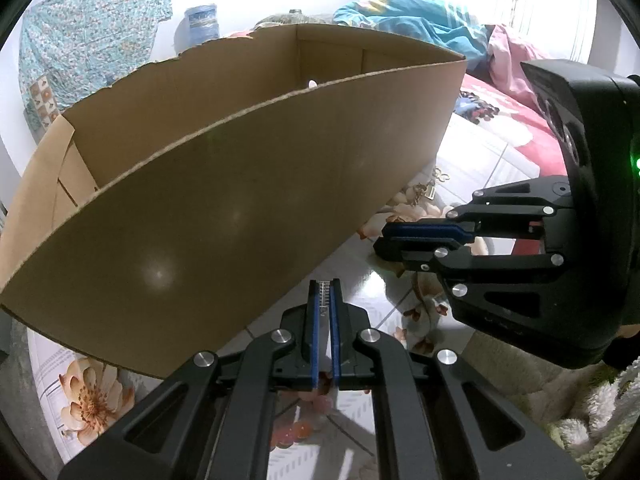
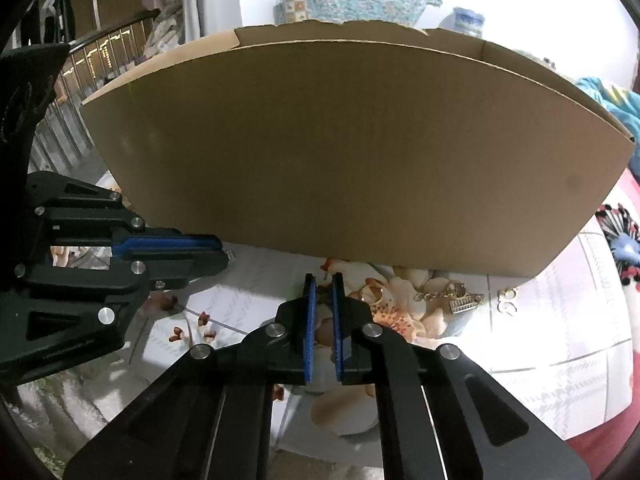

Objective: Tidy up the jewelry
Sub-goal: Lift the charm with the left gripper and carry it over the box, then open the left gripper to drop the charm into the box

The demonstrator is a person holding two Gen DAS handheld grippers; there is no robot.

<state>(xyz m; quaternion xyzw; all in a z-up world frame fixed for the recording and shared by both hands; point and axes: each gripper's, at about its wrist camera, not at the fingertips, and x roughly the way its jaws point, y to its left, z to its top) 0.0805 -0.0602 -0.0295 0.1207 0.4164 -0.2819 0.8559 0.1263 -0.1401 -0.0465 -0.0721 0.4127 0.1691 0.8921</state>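
Between the left gripper's [image 1: 325, 292] blue-padded jaws sits a small silvery ridged piece of jewelry [image 1: 325, 294], pinched near the tips; its exact type cannot be told. It is held low, just short of the near wall of the open cardboard box [image 1: 224, 200], which suggests the box is the intended container and the piece must be lifted over the rim. More jewelry lies loose on the floral bedspread [image 2: 560, 340] just beside the box's base: a gold ring [image 2: 370, 293], a gold chain with a rectangular charm [image 2: 460, 298], and a small pale pair of earrings [image 2: 508, 300]. They are apart from one another, within easy reach. The right gripper [image 2: 325, 280] hangs over the bedspread near the ring, jaws slightly parted with nothing seen between them; in my judgement it is positioned for the next pick. The box's far rim is torn. One small white item [image 1: 312, 83] shows inside; the rest of its interior is hidden. Behind lie heaped bedclothes [image 1: 400, 16] and a patterned cloth [image 1: 92, 28] on the wall.
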